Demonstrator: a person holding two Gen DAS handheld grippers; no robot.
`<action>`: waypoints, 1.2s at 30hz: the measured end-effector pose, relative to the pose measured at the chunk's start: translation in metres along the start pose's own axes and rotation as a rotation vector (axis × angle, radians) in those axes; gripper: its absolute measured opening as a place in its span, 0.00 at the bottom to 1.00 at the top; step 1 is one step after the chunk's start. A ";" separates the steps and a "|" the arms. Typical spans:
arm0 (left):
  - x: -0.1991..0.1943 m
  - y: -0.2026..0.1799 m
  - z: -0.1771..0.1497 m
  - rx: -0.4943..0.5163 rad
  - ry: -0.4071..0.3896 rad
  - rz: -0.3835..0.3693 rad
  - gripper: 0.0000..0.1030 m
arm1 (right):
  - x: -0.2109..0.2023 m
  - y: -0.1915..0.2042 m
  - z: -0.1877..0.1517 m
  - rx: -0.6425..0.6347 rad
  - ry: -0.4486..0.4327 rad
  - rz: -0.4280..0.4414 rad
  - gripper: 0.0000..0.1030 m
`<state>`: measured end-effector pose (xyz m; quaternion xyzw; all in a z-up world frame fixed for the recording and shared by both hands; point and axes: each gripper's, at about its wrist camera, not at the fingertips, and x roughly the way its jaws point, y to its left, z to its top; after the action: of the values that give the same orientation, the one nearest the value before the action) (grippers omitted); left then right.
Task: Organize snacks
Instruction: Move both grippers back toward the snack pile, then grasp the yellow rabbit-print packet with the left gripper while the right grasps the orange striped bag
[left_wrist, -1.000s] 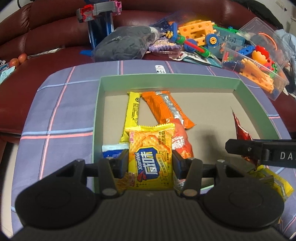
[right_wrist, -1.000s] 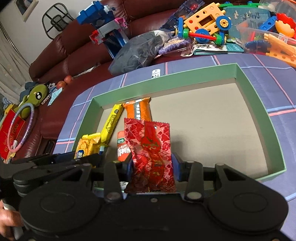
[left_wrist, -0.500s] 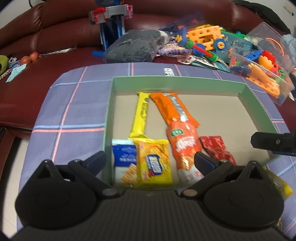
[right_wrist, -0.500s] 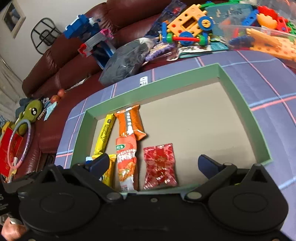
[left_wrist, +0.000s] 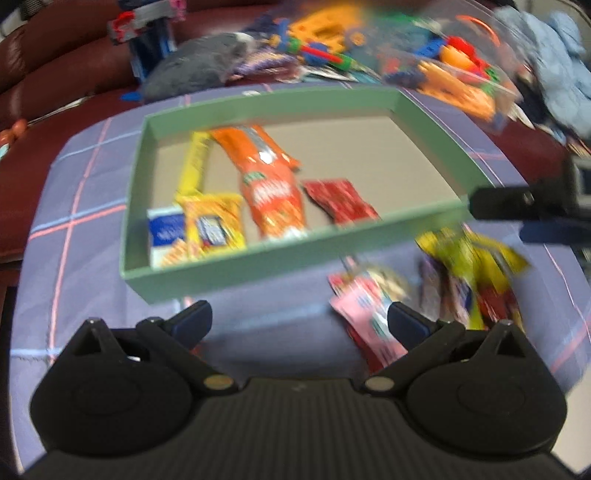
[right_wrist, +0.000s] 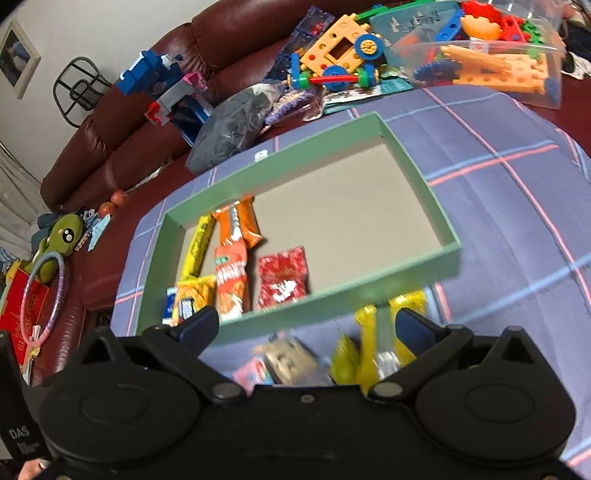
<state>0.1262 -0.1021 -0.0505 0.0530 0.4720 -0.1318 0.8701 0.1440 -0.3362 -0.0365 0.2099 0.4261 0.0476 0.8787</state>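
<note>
A green tray (left_wrist: 258, 269) on the checked cloth holds a yellow bar (left_wrist: 194, 162), two orange packs (left_wrist: 273, 195), a red pack (left_wrist: 340, 201), a yellow cracker pack (left_wrist: 214, 225) and a blue-and-white pack (left_wrist: 166, 230). My left gripper (left_wrist: 299, 323) is open and empty, over the cloth in front of the tray. A pink pack (left_wrist: 365, 310) lies by its right finger. My right gripper (right_wrist: 306, 326) is also open and empty, above loose yellow packs (right_wrist: 369, 350) outside the tray's front wall (right_wrist: 369, 295). The red pack (right_wrist: 282, 277) lies inside, apart from it.
A pile of loose snacks (left_wrist: 469, 273) lies on the cloth to the right of the tray front. Behind the tray are a dark bag (left_wrist: 199, 74), building toys and a clear toy box (right_wrist: 491, 55). A green plush (right_wrist: 61, 240) sits on the sofa at left.
Both grippers opened and let go: the yellow cracker pack and the red pack now lie in the tray. Both pulled back out of the tray towards the near side, bringing the loose pile into view.
</note>
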 end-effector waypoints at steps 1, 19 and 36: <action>-0.002 -0.003 -0.007 0.016 0.008 -0.012 1.00 | -0.004 -0.002 -0.005 -0.003 -0.004 -0.003 1.00; 0.009 -0.038 -0.071 0.189 0.077 -0.169 0.49 | -0.032 -0.013 -0.077 -0.069 0.057 0.009 0.82; 0.008 0.010 -0.068 0.008 0.064 -0.129 0.32 | -0.013 -0.009 -0.120 -0.123 0.173 -0.038 0.45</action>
<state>0.0778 -0.0787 -0.0950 0.0301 0.5014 -0.1879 0.8440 0.0424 -0.3086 -0.0964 0.1424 0.5005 0.0749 0.8506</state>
